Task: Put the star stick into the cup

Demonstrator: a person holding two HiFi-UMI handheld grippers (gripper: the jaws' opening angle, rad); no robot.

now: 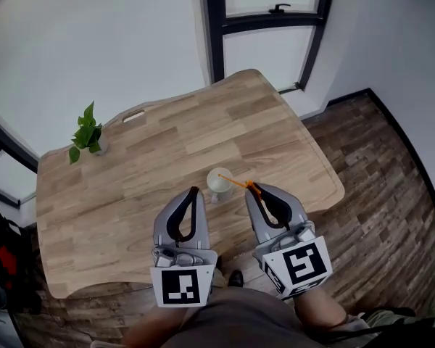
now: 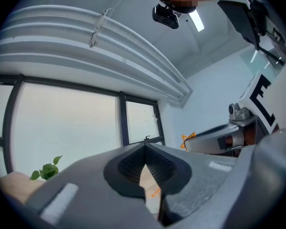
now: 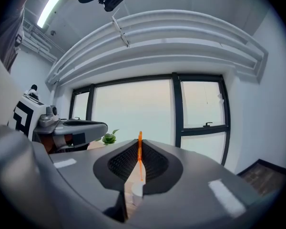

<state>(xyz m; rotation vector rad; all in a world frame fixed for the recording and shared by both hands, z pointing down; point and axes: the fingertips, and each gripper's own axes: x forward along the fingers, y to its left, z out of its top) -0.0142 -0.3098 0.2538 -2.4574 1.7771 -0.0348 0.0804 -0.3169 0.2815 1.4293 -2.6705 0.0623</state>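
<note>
Left tongs (image 1: 195, 189) are hovering over the near side of the wooden counter (image 1: 152, 165), tips pressed together. The left gripper view (image 2: 145, 144) is showing them meeting at the front with nothing caught between.

- Far left of the counter: a small leafy plant (image 1: 87, 133) is standing near the back edge, well apart from everything else. It is also showing in the left gripper view (image 2: 46, 168) and the right gripper view (image 3: 109, 138).
- Centre: a pale cup (image 1: 220, 182) is standing upright on the counter, just beyond and between the two pairs of tongs.
- An orange star stick (image 1: 234, 183) is slanting from the right tongs toward the cup, its free end lying over the cup's mouth. Whether that end is dipping inside cannot be told.
- In the left gripper view, the star (image 2: 187, 140) is sitting right at the tip of the right tongs.
- Right tongs (image 1: 251, 187) are clamping the stick. The right gripper view (image 3: 139, 142) is showing the thin orange shaft (image 3: 139, 156) pinched between the closed tips, running up the middle.
- Right of the counter: dark plank floor (image 1: 377, 158) is showing.
</note>
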